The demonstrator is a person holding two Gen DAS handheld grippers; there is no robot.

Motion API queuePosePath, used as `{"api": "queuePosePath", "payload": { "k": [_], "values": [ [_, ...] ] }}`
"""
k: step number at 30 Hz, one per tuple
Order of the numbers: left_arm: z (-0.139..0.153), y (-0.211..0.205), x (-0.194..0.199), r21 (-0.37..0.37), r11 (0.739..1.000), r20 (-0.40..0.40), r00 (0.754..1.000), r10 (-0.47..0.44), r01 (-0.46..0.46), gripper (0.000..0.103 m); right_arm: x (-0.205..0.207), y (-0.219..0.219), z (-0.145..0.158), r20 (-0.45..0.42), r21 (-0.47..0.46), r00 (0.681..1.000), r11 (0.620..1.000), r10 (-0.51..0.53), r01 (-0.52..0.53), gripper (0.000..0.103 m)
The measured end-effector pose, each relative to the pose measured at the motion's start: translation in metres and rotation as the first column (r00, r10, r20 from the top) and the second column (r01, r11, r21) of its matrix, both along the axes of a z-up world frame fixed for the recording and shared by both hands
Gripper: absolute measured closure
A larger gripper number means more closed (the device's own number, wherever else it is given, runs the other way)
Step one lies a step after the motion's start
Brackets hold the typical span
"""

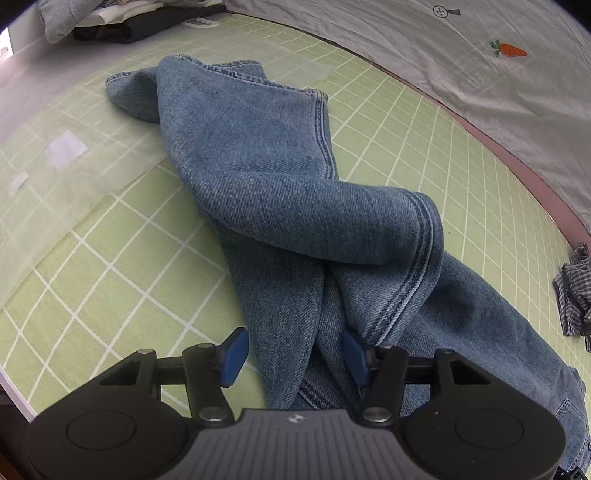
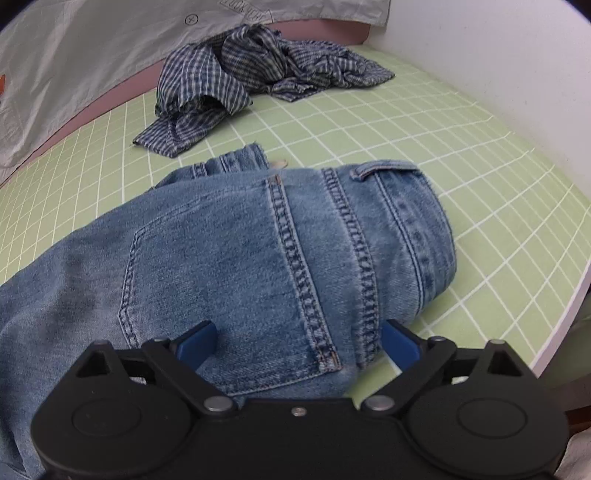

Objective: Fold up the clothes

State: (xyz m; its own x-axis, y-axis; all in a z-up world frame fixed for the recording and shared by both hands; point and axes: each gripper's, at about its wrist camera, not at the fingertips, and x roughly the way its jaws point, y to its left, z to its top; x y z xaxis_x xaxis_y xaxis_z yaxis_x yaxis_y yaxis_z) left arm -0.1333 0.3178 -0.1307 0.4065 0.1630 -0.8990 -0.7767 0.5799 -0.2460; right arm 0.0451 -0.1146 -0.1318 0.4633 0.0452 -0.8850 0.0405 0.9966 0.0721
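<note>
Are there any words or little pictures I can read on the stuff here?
Grey sheet: a carrot picture and a circled cross sign, no words.
Grey sheet in the right wrist view: printed letters at the top edge, upside down and cut off, unreadable.
Jeans: no readable label.

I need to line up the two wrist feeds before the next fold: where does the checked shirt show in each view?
Left wrist view: the checked shirt is only a crumpled edge at the far right border, beyond the jeans.
Right wrist view: the checked shirt lies in a heap at top centre, past the jeans' waistband.
Shared landmark: the green grid mat under both garments.
</note>
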Motion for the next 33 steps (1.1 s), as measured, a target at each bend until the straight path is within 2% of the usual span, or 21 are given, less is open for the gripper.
{"api": "queuePosePath", "payload": {
  "k": [1, 4, 5, 8, 10, 15, 17, 26, 29, 33],
  "values": [
    [-0.004, 0.002, 0.001, -0.020, 1.000, 0.002, 1.000, 0.015, -0.015, 0.048, 0.002, -0.002, -0.005, -0.017, 0.033, 1.000, 0.999, -0.011, 0.011, 0.002],
    [-0.009, 0.006, 0.006, -0.041, 0.997, 0.013, 0.998, 0.061, -0.061, 0.052, 0.007, 0.002, -0.009, -0.022, 0.037, 1.000, 0.999, -0.012, 0.013, 0.002],
    [-0.008, 0.006, 0.009, -0.034, 0.997, 0.005, 0.998, 0.066, -0.065, 0.056, 0.008, 0.005, -0.009, -0.021, 0.035, 1.000, 0.999, -0.008, 0.009, 0.002],
    [-0.007, 0.011, 0.023, -0.046, 0.996, 0.011, 0.997, 0.071, -0.071, 0.078, 0.012, 0.011, -0.010, -0.022, 0.022, 1.000, 1.000, -0.014, 0.014, 0.003],
    [-0.007, 0.015, 0.033, -0.058, 0.995, 0.016, 0.997, 0.077, -0.076, 0.084, 0.018, 0.015, -0.010, -0.024, 0.014, 1.000, 1.000, -0.017, 0.018, 0.004],
    [0.000, 0.032, 0.087, -0.058, 0.997, 0.031, 0.998, 0.062, -0.060, 0.087, 0.046, 0.031, -0.009, -0.018, 0.007, 1.000, 1.000, 0.000, 0.000, 0.010],
    [0.002, 0.046, 0.120, -0.061, 0.997, 0.040, 0.998, 0.056, -0.054, 0.087, 0.062, 0.036, -0.011, -0.011, -0.005, 1.000, 1.000, 0.001, -0.001, 0.010],
    [-0.005, 0.091, 0.271, 0.002, 1.000, 0.110, 0.994, -0.017, 0.017, 0.086, 0.188, 0.072, -0.024, 0.053, -0.025, 0.998, 0.999, -0.030, 0.032, 0.009],
    [-0.005, 0.096, 0.302, 0.027, 0.999, 0.105, 0.994, -0.024, 0.021, 0.085, 0.233, 0.086, -0.030, 0.095, -0.035, 0.995, 0.999, -0.030, 0.034, 0.005],
    [0.006, 0.092, 0.294, 0.053, 0.997, 0.098, 0.993, -0.059, 0.054, 0.083, 0.268, 0.097, -0.027, 0.098, -0.066, 0.995, 0.998, 0.011, -0.004, 0.006]
  ]
}}
